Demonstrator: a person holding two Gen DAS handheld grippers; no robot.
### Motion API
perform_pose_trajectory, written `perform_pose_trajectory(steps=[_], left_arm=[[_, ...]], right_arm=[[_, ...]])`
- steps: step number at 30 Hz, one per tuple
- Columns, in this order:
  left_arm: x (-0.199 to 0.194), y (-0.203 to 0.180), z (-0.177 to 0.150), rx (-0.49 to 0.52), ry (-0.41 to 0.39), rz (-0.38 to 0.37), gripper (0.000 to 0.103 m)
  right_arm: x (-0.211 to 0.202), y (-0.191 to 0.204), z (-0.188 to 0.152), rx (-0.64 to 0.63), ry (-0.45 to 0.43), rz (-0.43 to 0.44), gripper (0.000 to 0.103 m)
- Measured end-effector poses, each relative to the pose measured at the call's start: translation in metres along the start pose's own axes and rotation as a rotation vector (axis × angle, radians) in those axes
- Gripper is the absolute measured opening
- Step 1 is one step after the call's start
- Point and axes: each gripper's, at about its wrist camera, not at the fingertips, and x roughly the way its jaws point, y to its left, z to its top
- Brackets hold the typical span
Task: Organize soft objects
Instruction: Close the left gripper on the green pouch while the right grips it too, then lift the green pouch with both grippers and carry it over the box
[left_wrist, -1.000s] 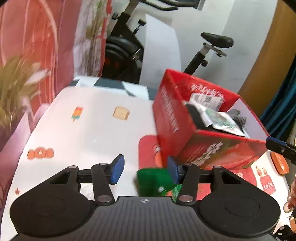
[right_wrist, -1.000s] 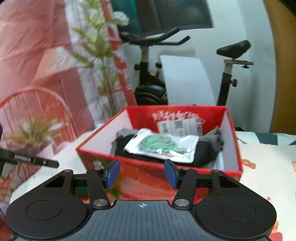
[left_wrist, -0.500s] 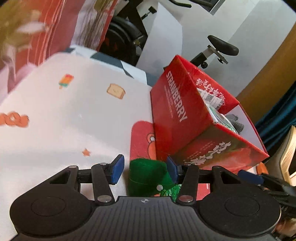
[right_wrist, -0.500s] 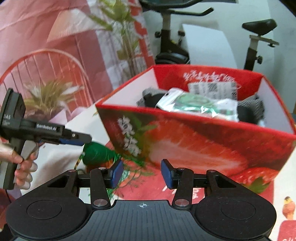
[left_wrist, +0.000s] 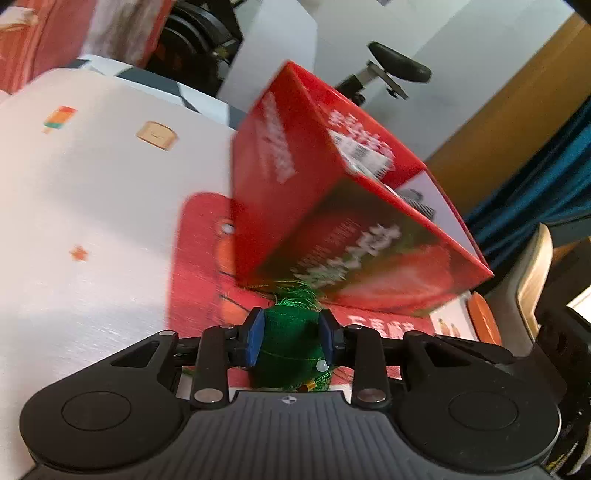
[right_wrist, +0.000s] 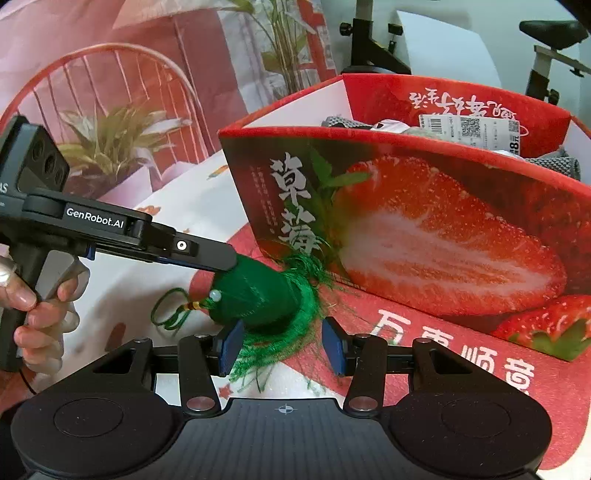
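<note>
A green tassel ornament (left_wrist: 288, 343) (right_wrist: 255, 291) with a white bead and a loop cord lies on the red mat (right_wrist: 443, 354), just in front of the red strawberry box (left_wrist: 295, 192) (right_wrist: 424, 229). My left gripper (left_wrist: 290, 332) (right_wrist: 218, 260) is closing, and its blue pads press on both sides of the ornament's body. My right gripper (right_wrist: 282, 347) stands open close in front of the ornament. The green fringe lies between its fingers, against the left pad, and is not gripped. The box holds grey knit fabric and labelled packets (right_wrist: 469, 129).
A person's hand (right_wrist: 33, 306) holds the left gripper's handle at the left. The white printed tablecloth (left_wrist: 92, 203) stretches left of the box. An exercise bike (left_wrist: 399, 70) stands behind the table, a potted plant (right_wrist: 118, 144) at back left, a chair (left_wrist: 532, 273) at right.
The left gripper dropped onto the green ornament and its jaws narrowed onto it. The right gripper sank toward the box front, bringing the ornament's fringe between its fingers.
</note>
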Motion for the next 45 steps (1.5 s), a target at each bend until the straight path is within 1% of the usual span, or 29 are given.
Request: perform_pose_trajectory(steps=[3, 8, 12, 19, 21, 26, 28, 33, 36, 40, 45], left_arm=[[0.008, -0.009, -0.004, 0.011, 0.014, -0.023, 0.034], [0.022, -0.022, -0.008, 0.028, 0.038, -0.046, 0.034], [0.032, -0.032, -0.010, 0.035, 0.058, -0.067, 0.034], [0.037, -0.050, -0.022, 0.029, 0.056, -0.064, 0.033], [0.038, -0.055, -0.026, 0.007, 0.053, -0.063, 0.033], [0.038, -0.072, -0.038, -0.018, 0.016, -0.035, 0.033], [0.036, -0.079, -0.038, 0.002, 0.016, -0.028, 0.033], [0.018, -0.097, -0.034, 0.048, -0.030, -0.022, 0.033], [0.005, -0.105, -0.026, 0.058, -0.067, -0.045, 0.033], [-0.013, -0.119, -0.012, 0.075, -0.127, -0.082, 0.034], [-0.033, -0.139, 0.012, 0.116, -0.199, -0.084, 0.035]], right_arm=[[0.000, 0.000, -0.003, -0.021, 0.000, -0.013, 0.049], [-0.001, 0.004, -0.011, -0.104, -0.008, -0.036, 0.049], [-0.005, 0.002, -0.015, -0.120, -0.013, -0.048, 0.051], [-0.016, -0.013, -0.030, -0.070, -0.041, -0.049, 0.051], [-0.019, -0.017, -0.034, -0.057, -0.050, -0.046, 0.050], [-0.027, -0.021, -0.037, -0.066, -0.060, -0.051, 0.048], [-0.033, -0.022, -0.036, -0.066, -0.079, -0.047, 0.048], [-0.053, -0.021, -0.022, -0.100, -0.134, -0.050, 0.048], [-0.069, -0.023, -0.008, -0.115, -0.184, -0.044, 0.048], [-0.089, -0.021, 0.019, -0.145, -0.251, -0.040, 0.048], [-0.108, -0.021, 0.055, -0.183, -0.329, -0.032, 0.048]])
